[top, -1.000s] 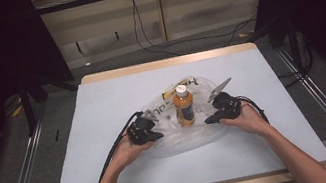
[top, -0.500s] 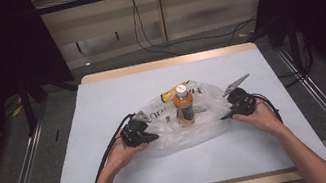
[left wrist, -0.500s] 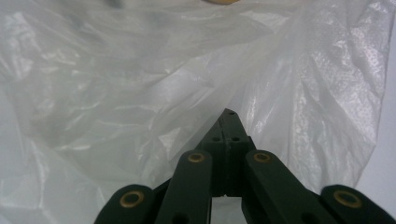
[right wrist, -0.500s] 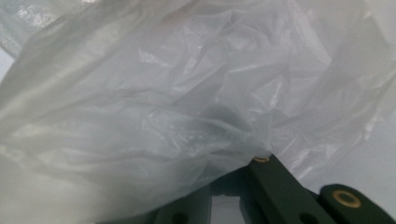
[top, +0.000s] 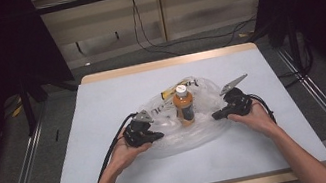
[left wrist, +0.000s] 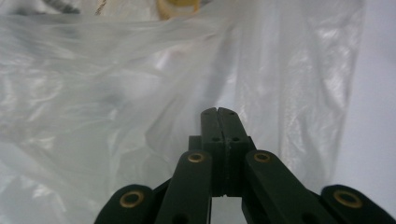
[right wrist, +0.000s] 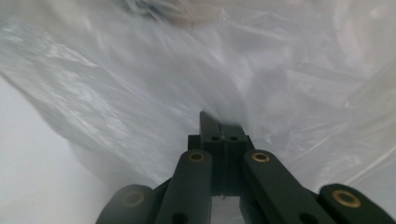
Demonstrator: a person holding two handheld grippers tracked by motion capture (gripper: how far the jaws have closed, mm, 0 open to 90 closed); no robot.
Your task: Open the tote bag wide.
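Gripping a clear plastic bag [top: 198,131] from both sides, near the middle of the tabletop [top: 102,102]. Left gripper [top: 157,135] pinched shut on the bag's left edge, jaws fully together on the film as seen in the left gripper view [left wrist: 218,112]. Right gripper [top: 217,115] likewise clamped on the right edge, jaws pressed together on plastic [right wrist: 219,122]. Orange bottle [top: 183,105] standing upright with its white cap up, seemingly inside the spread bag, between the two grippers. Likely risks: tipping the bottle if one side is lifted faster than the other, since tall and narrow; thin, slick film slipping out of the jaws; tearing at the pinch points under the bottle's weight.
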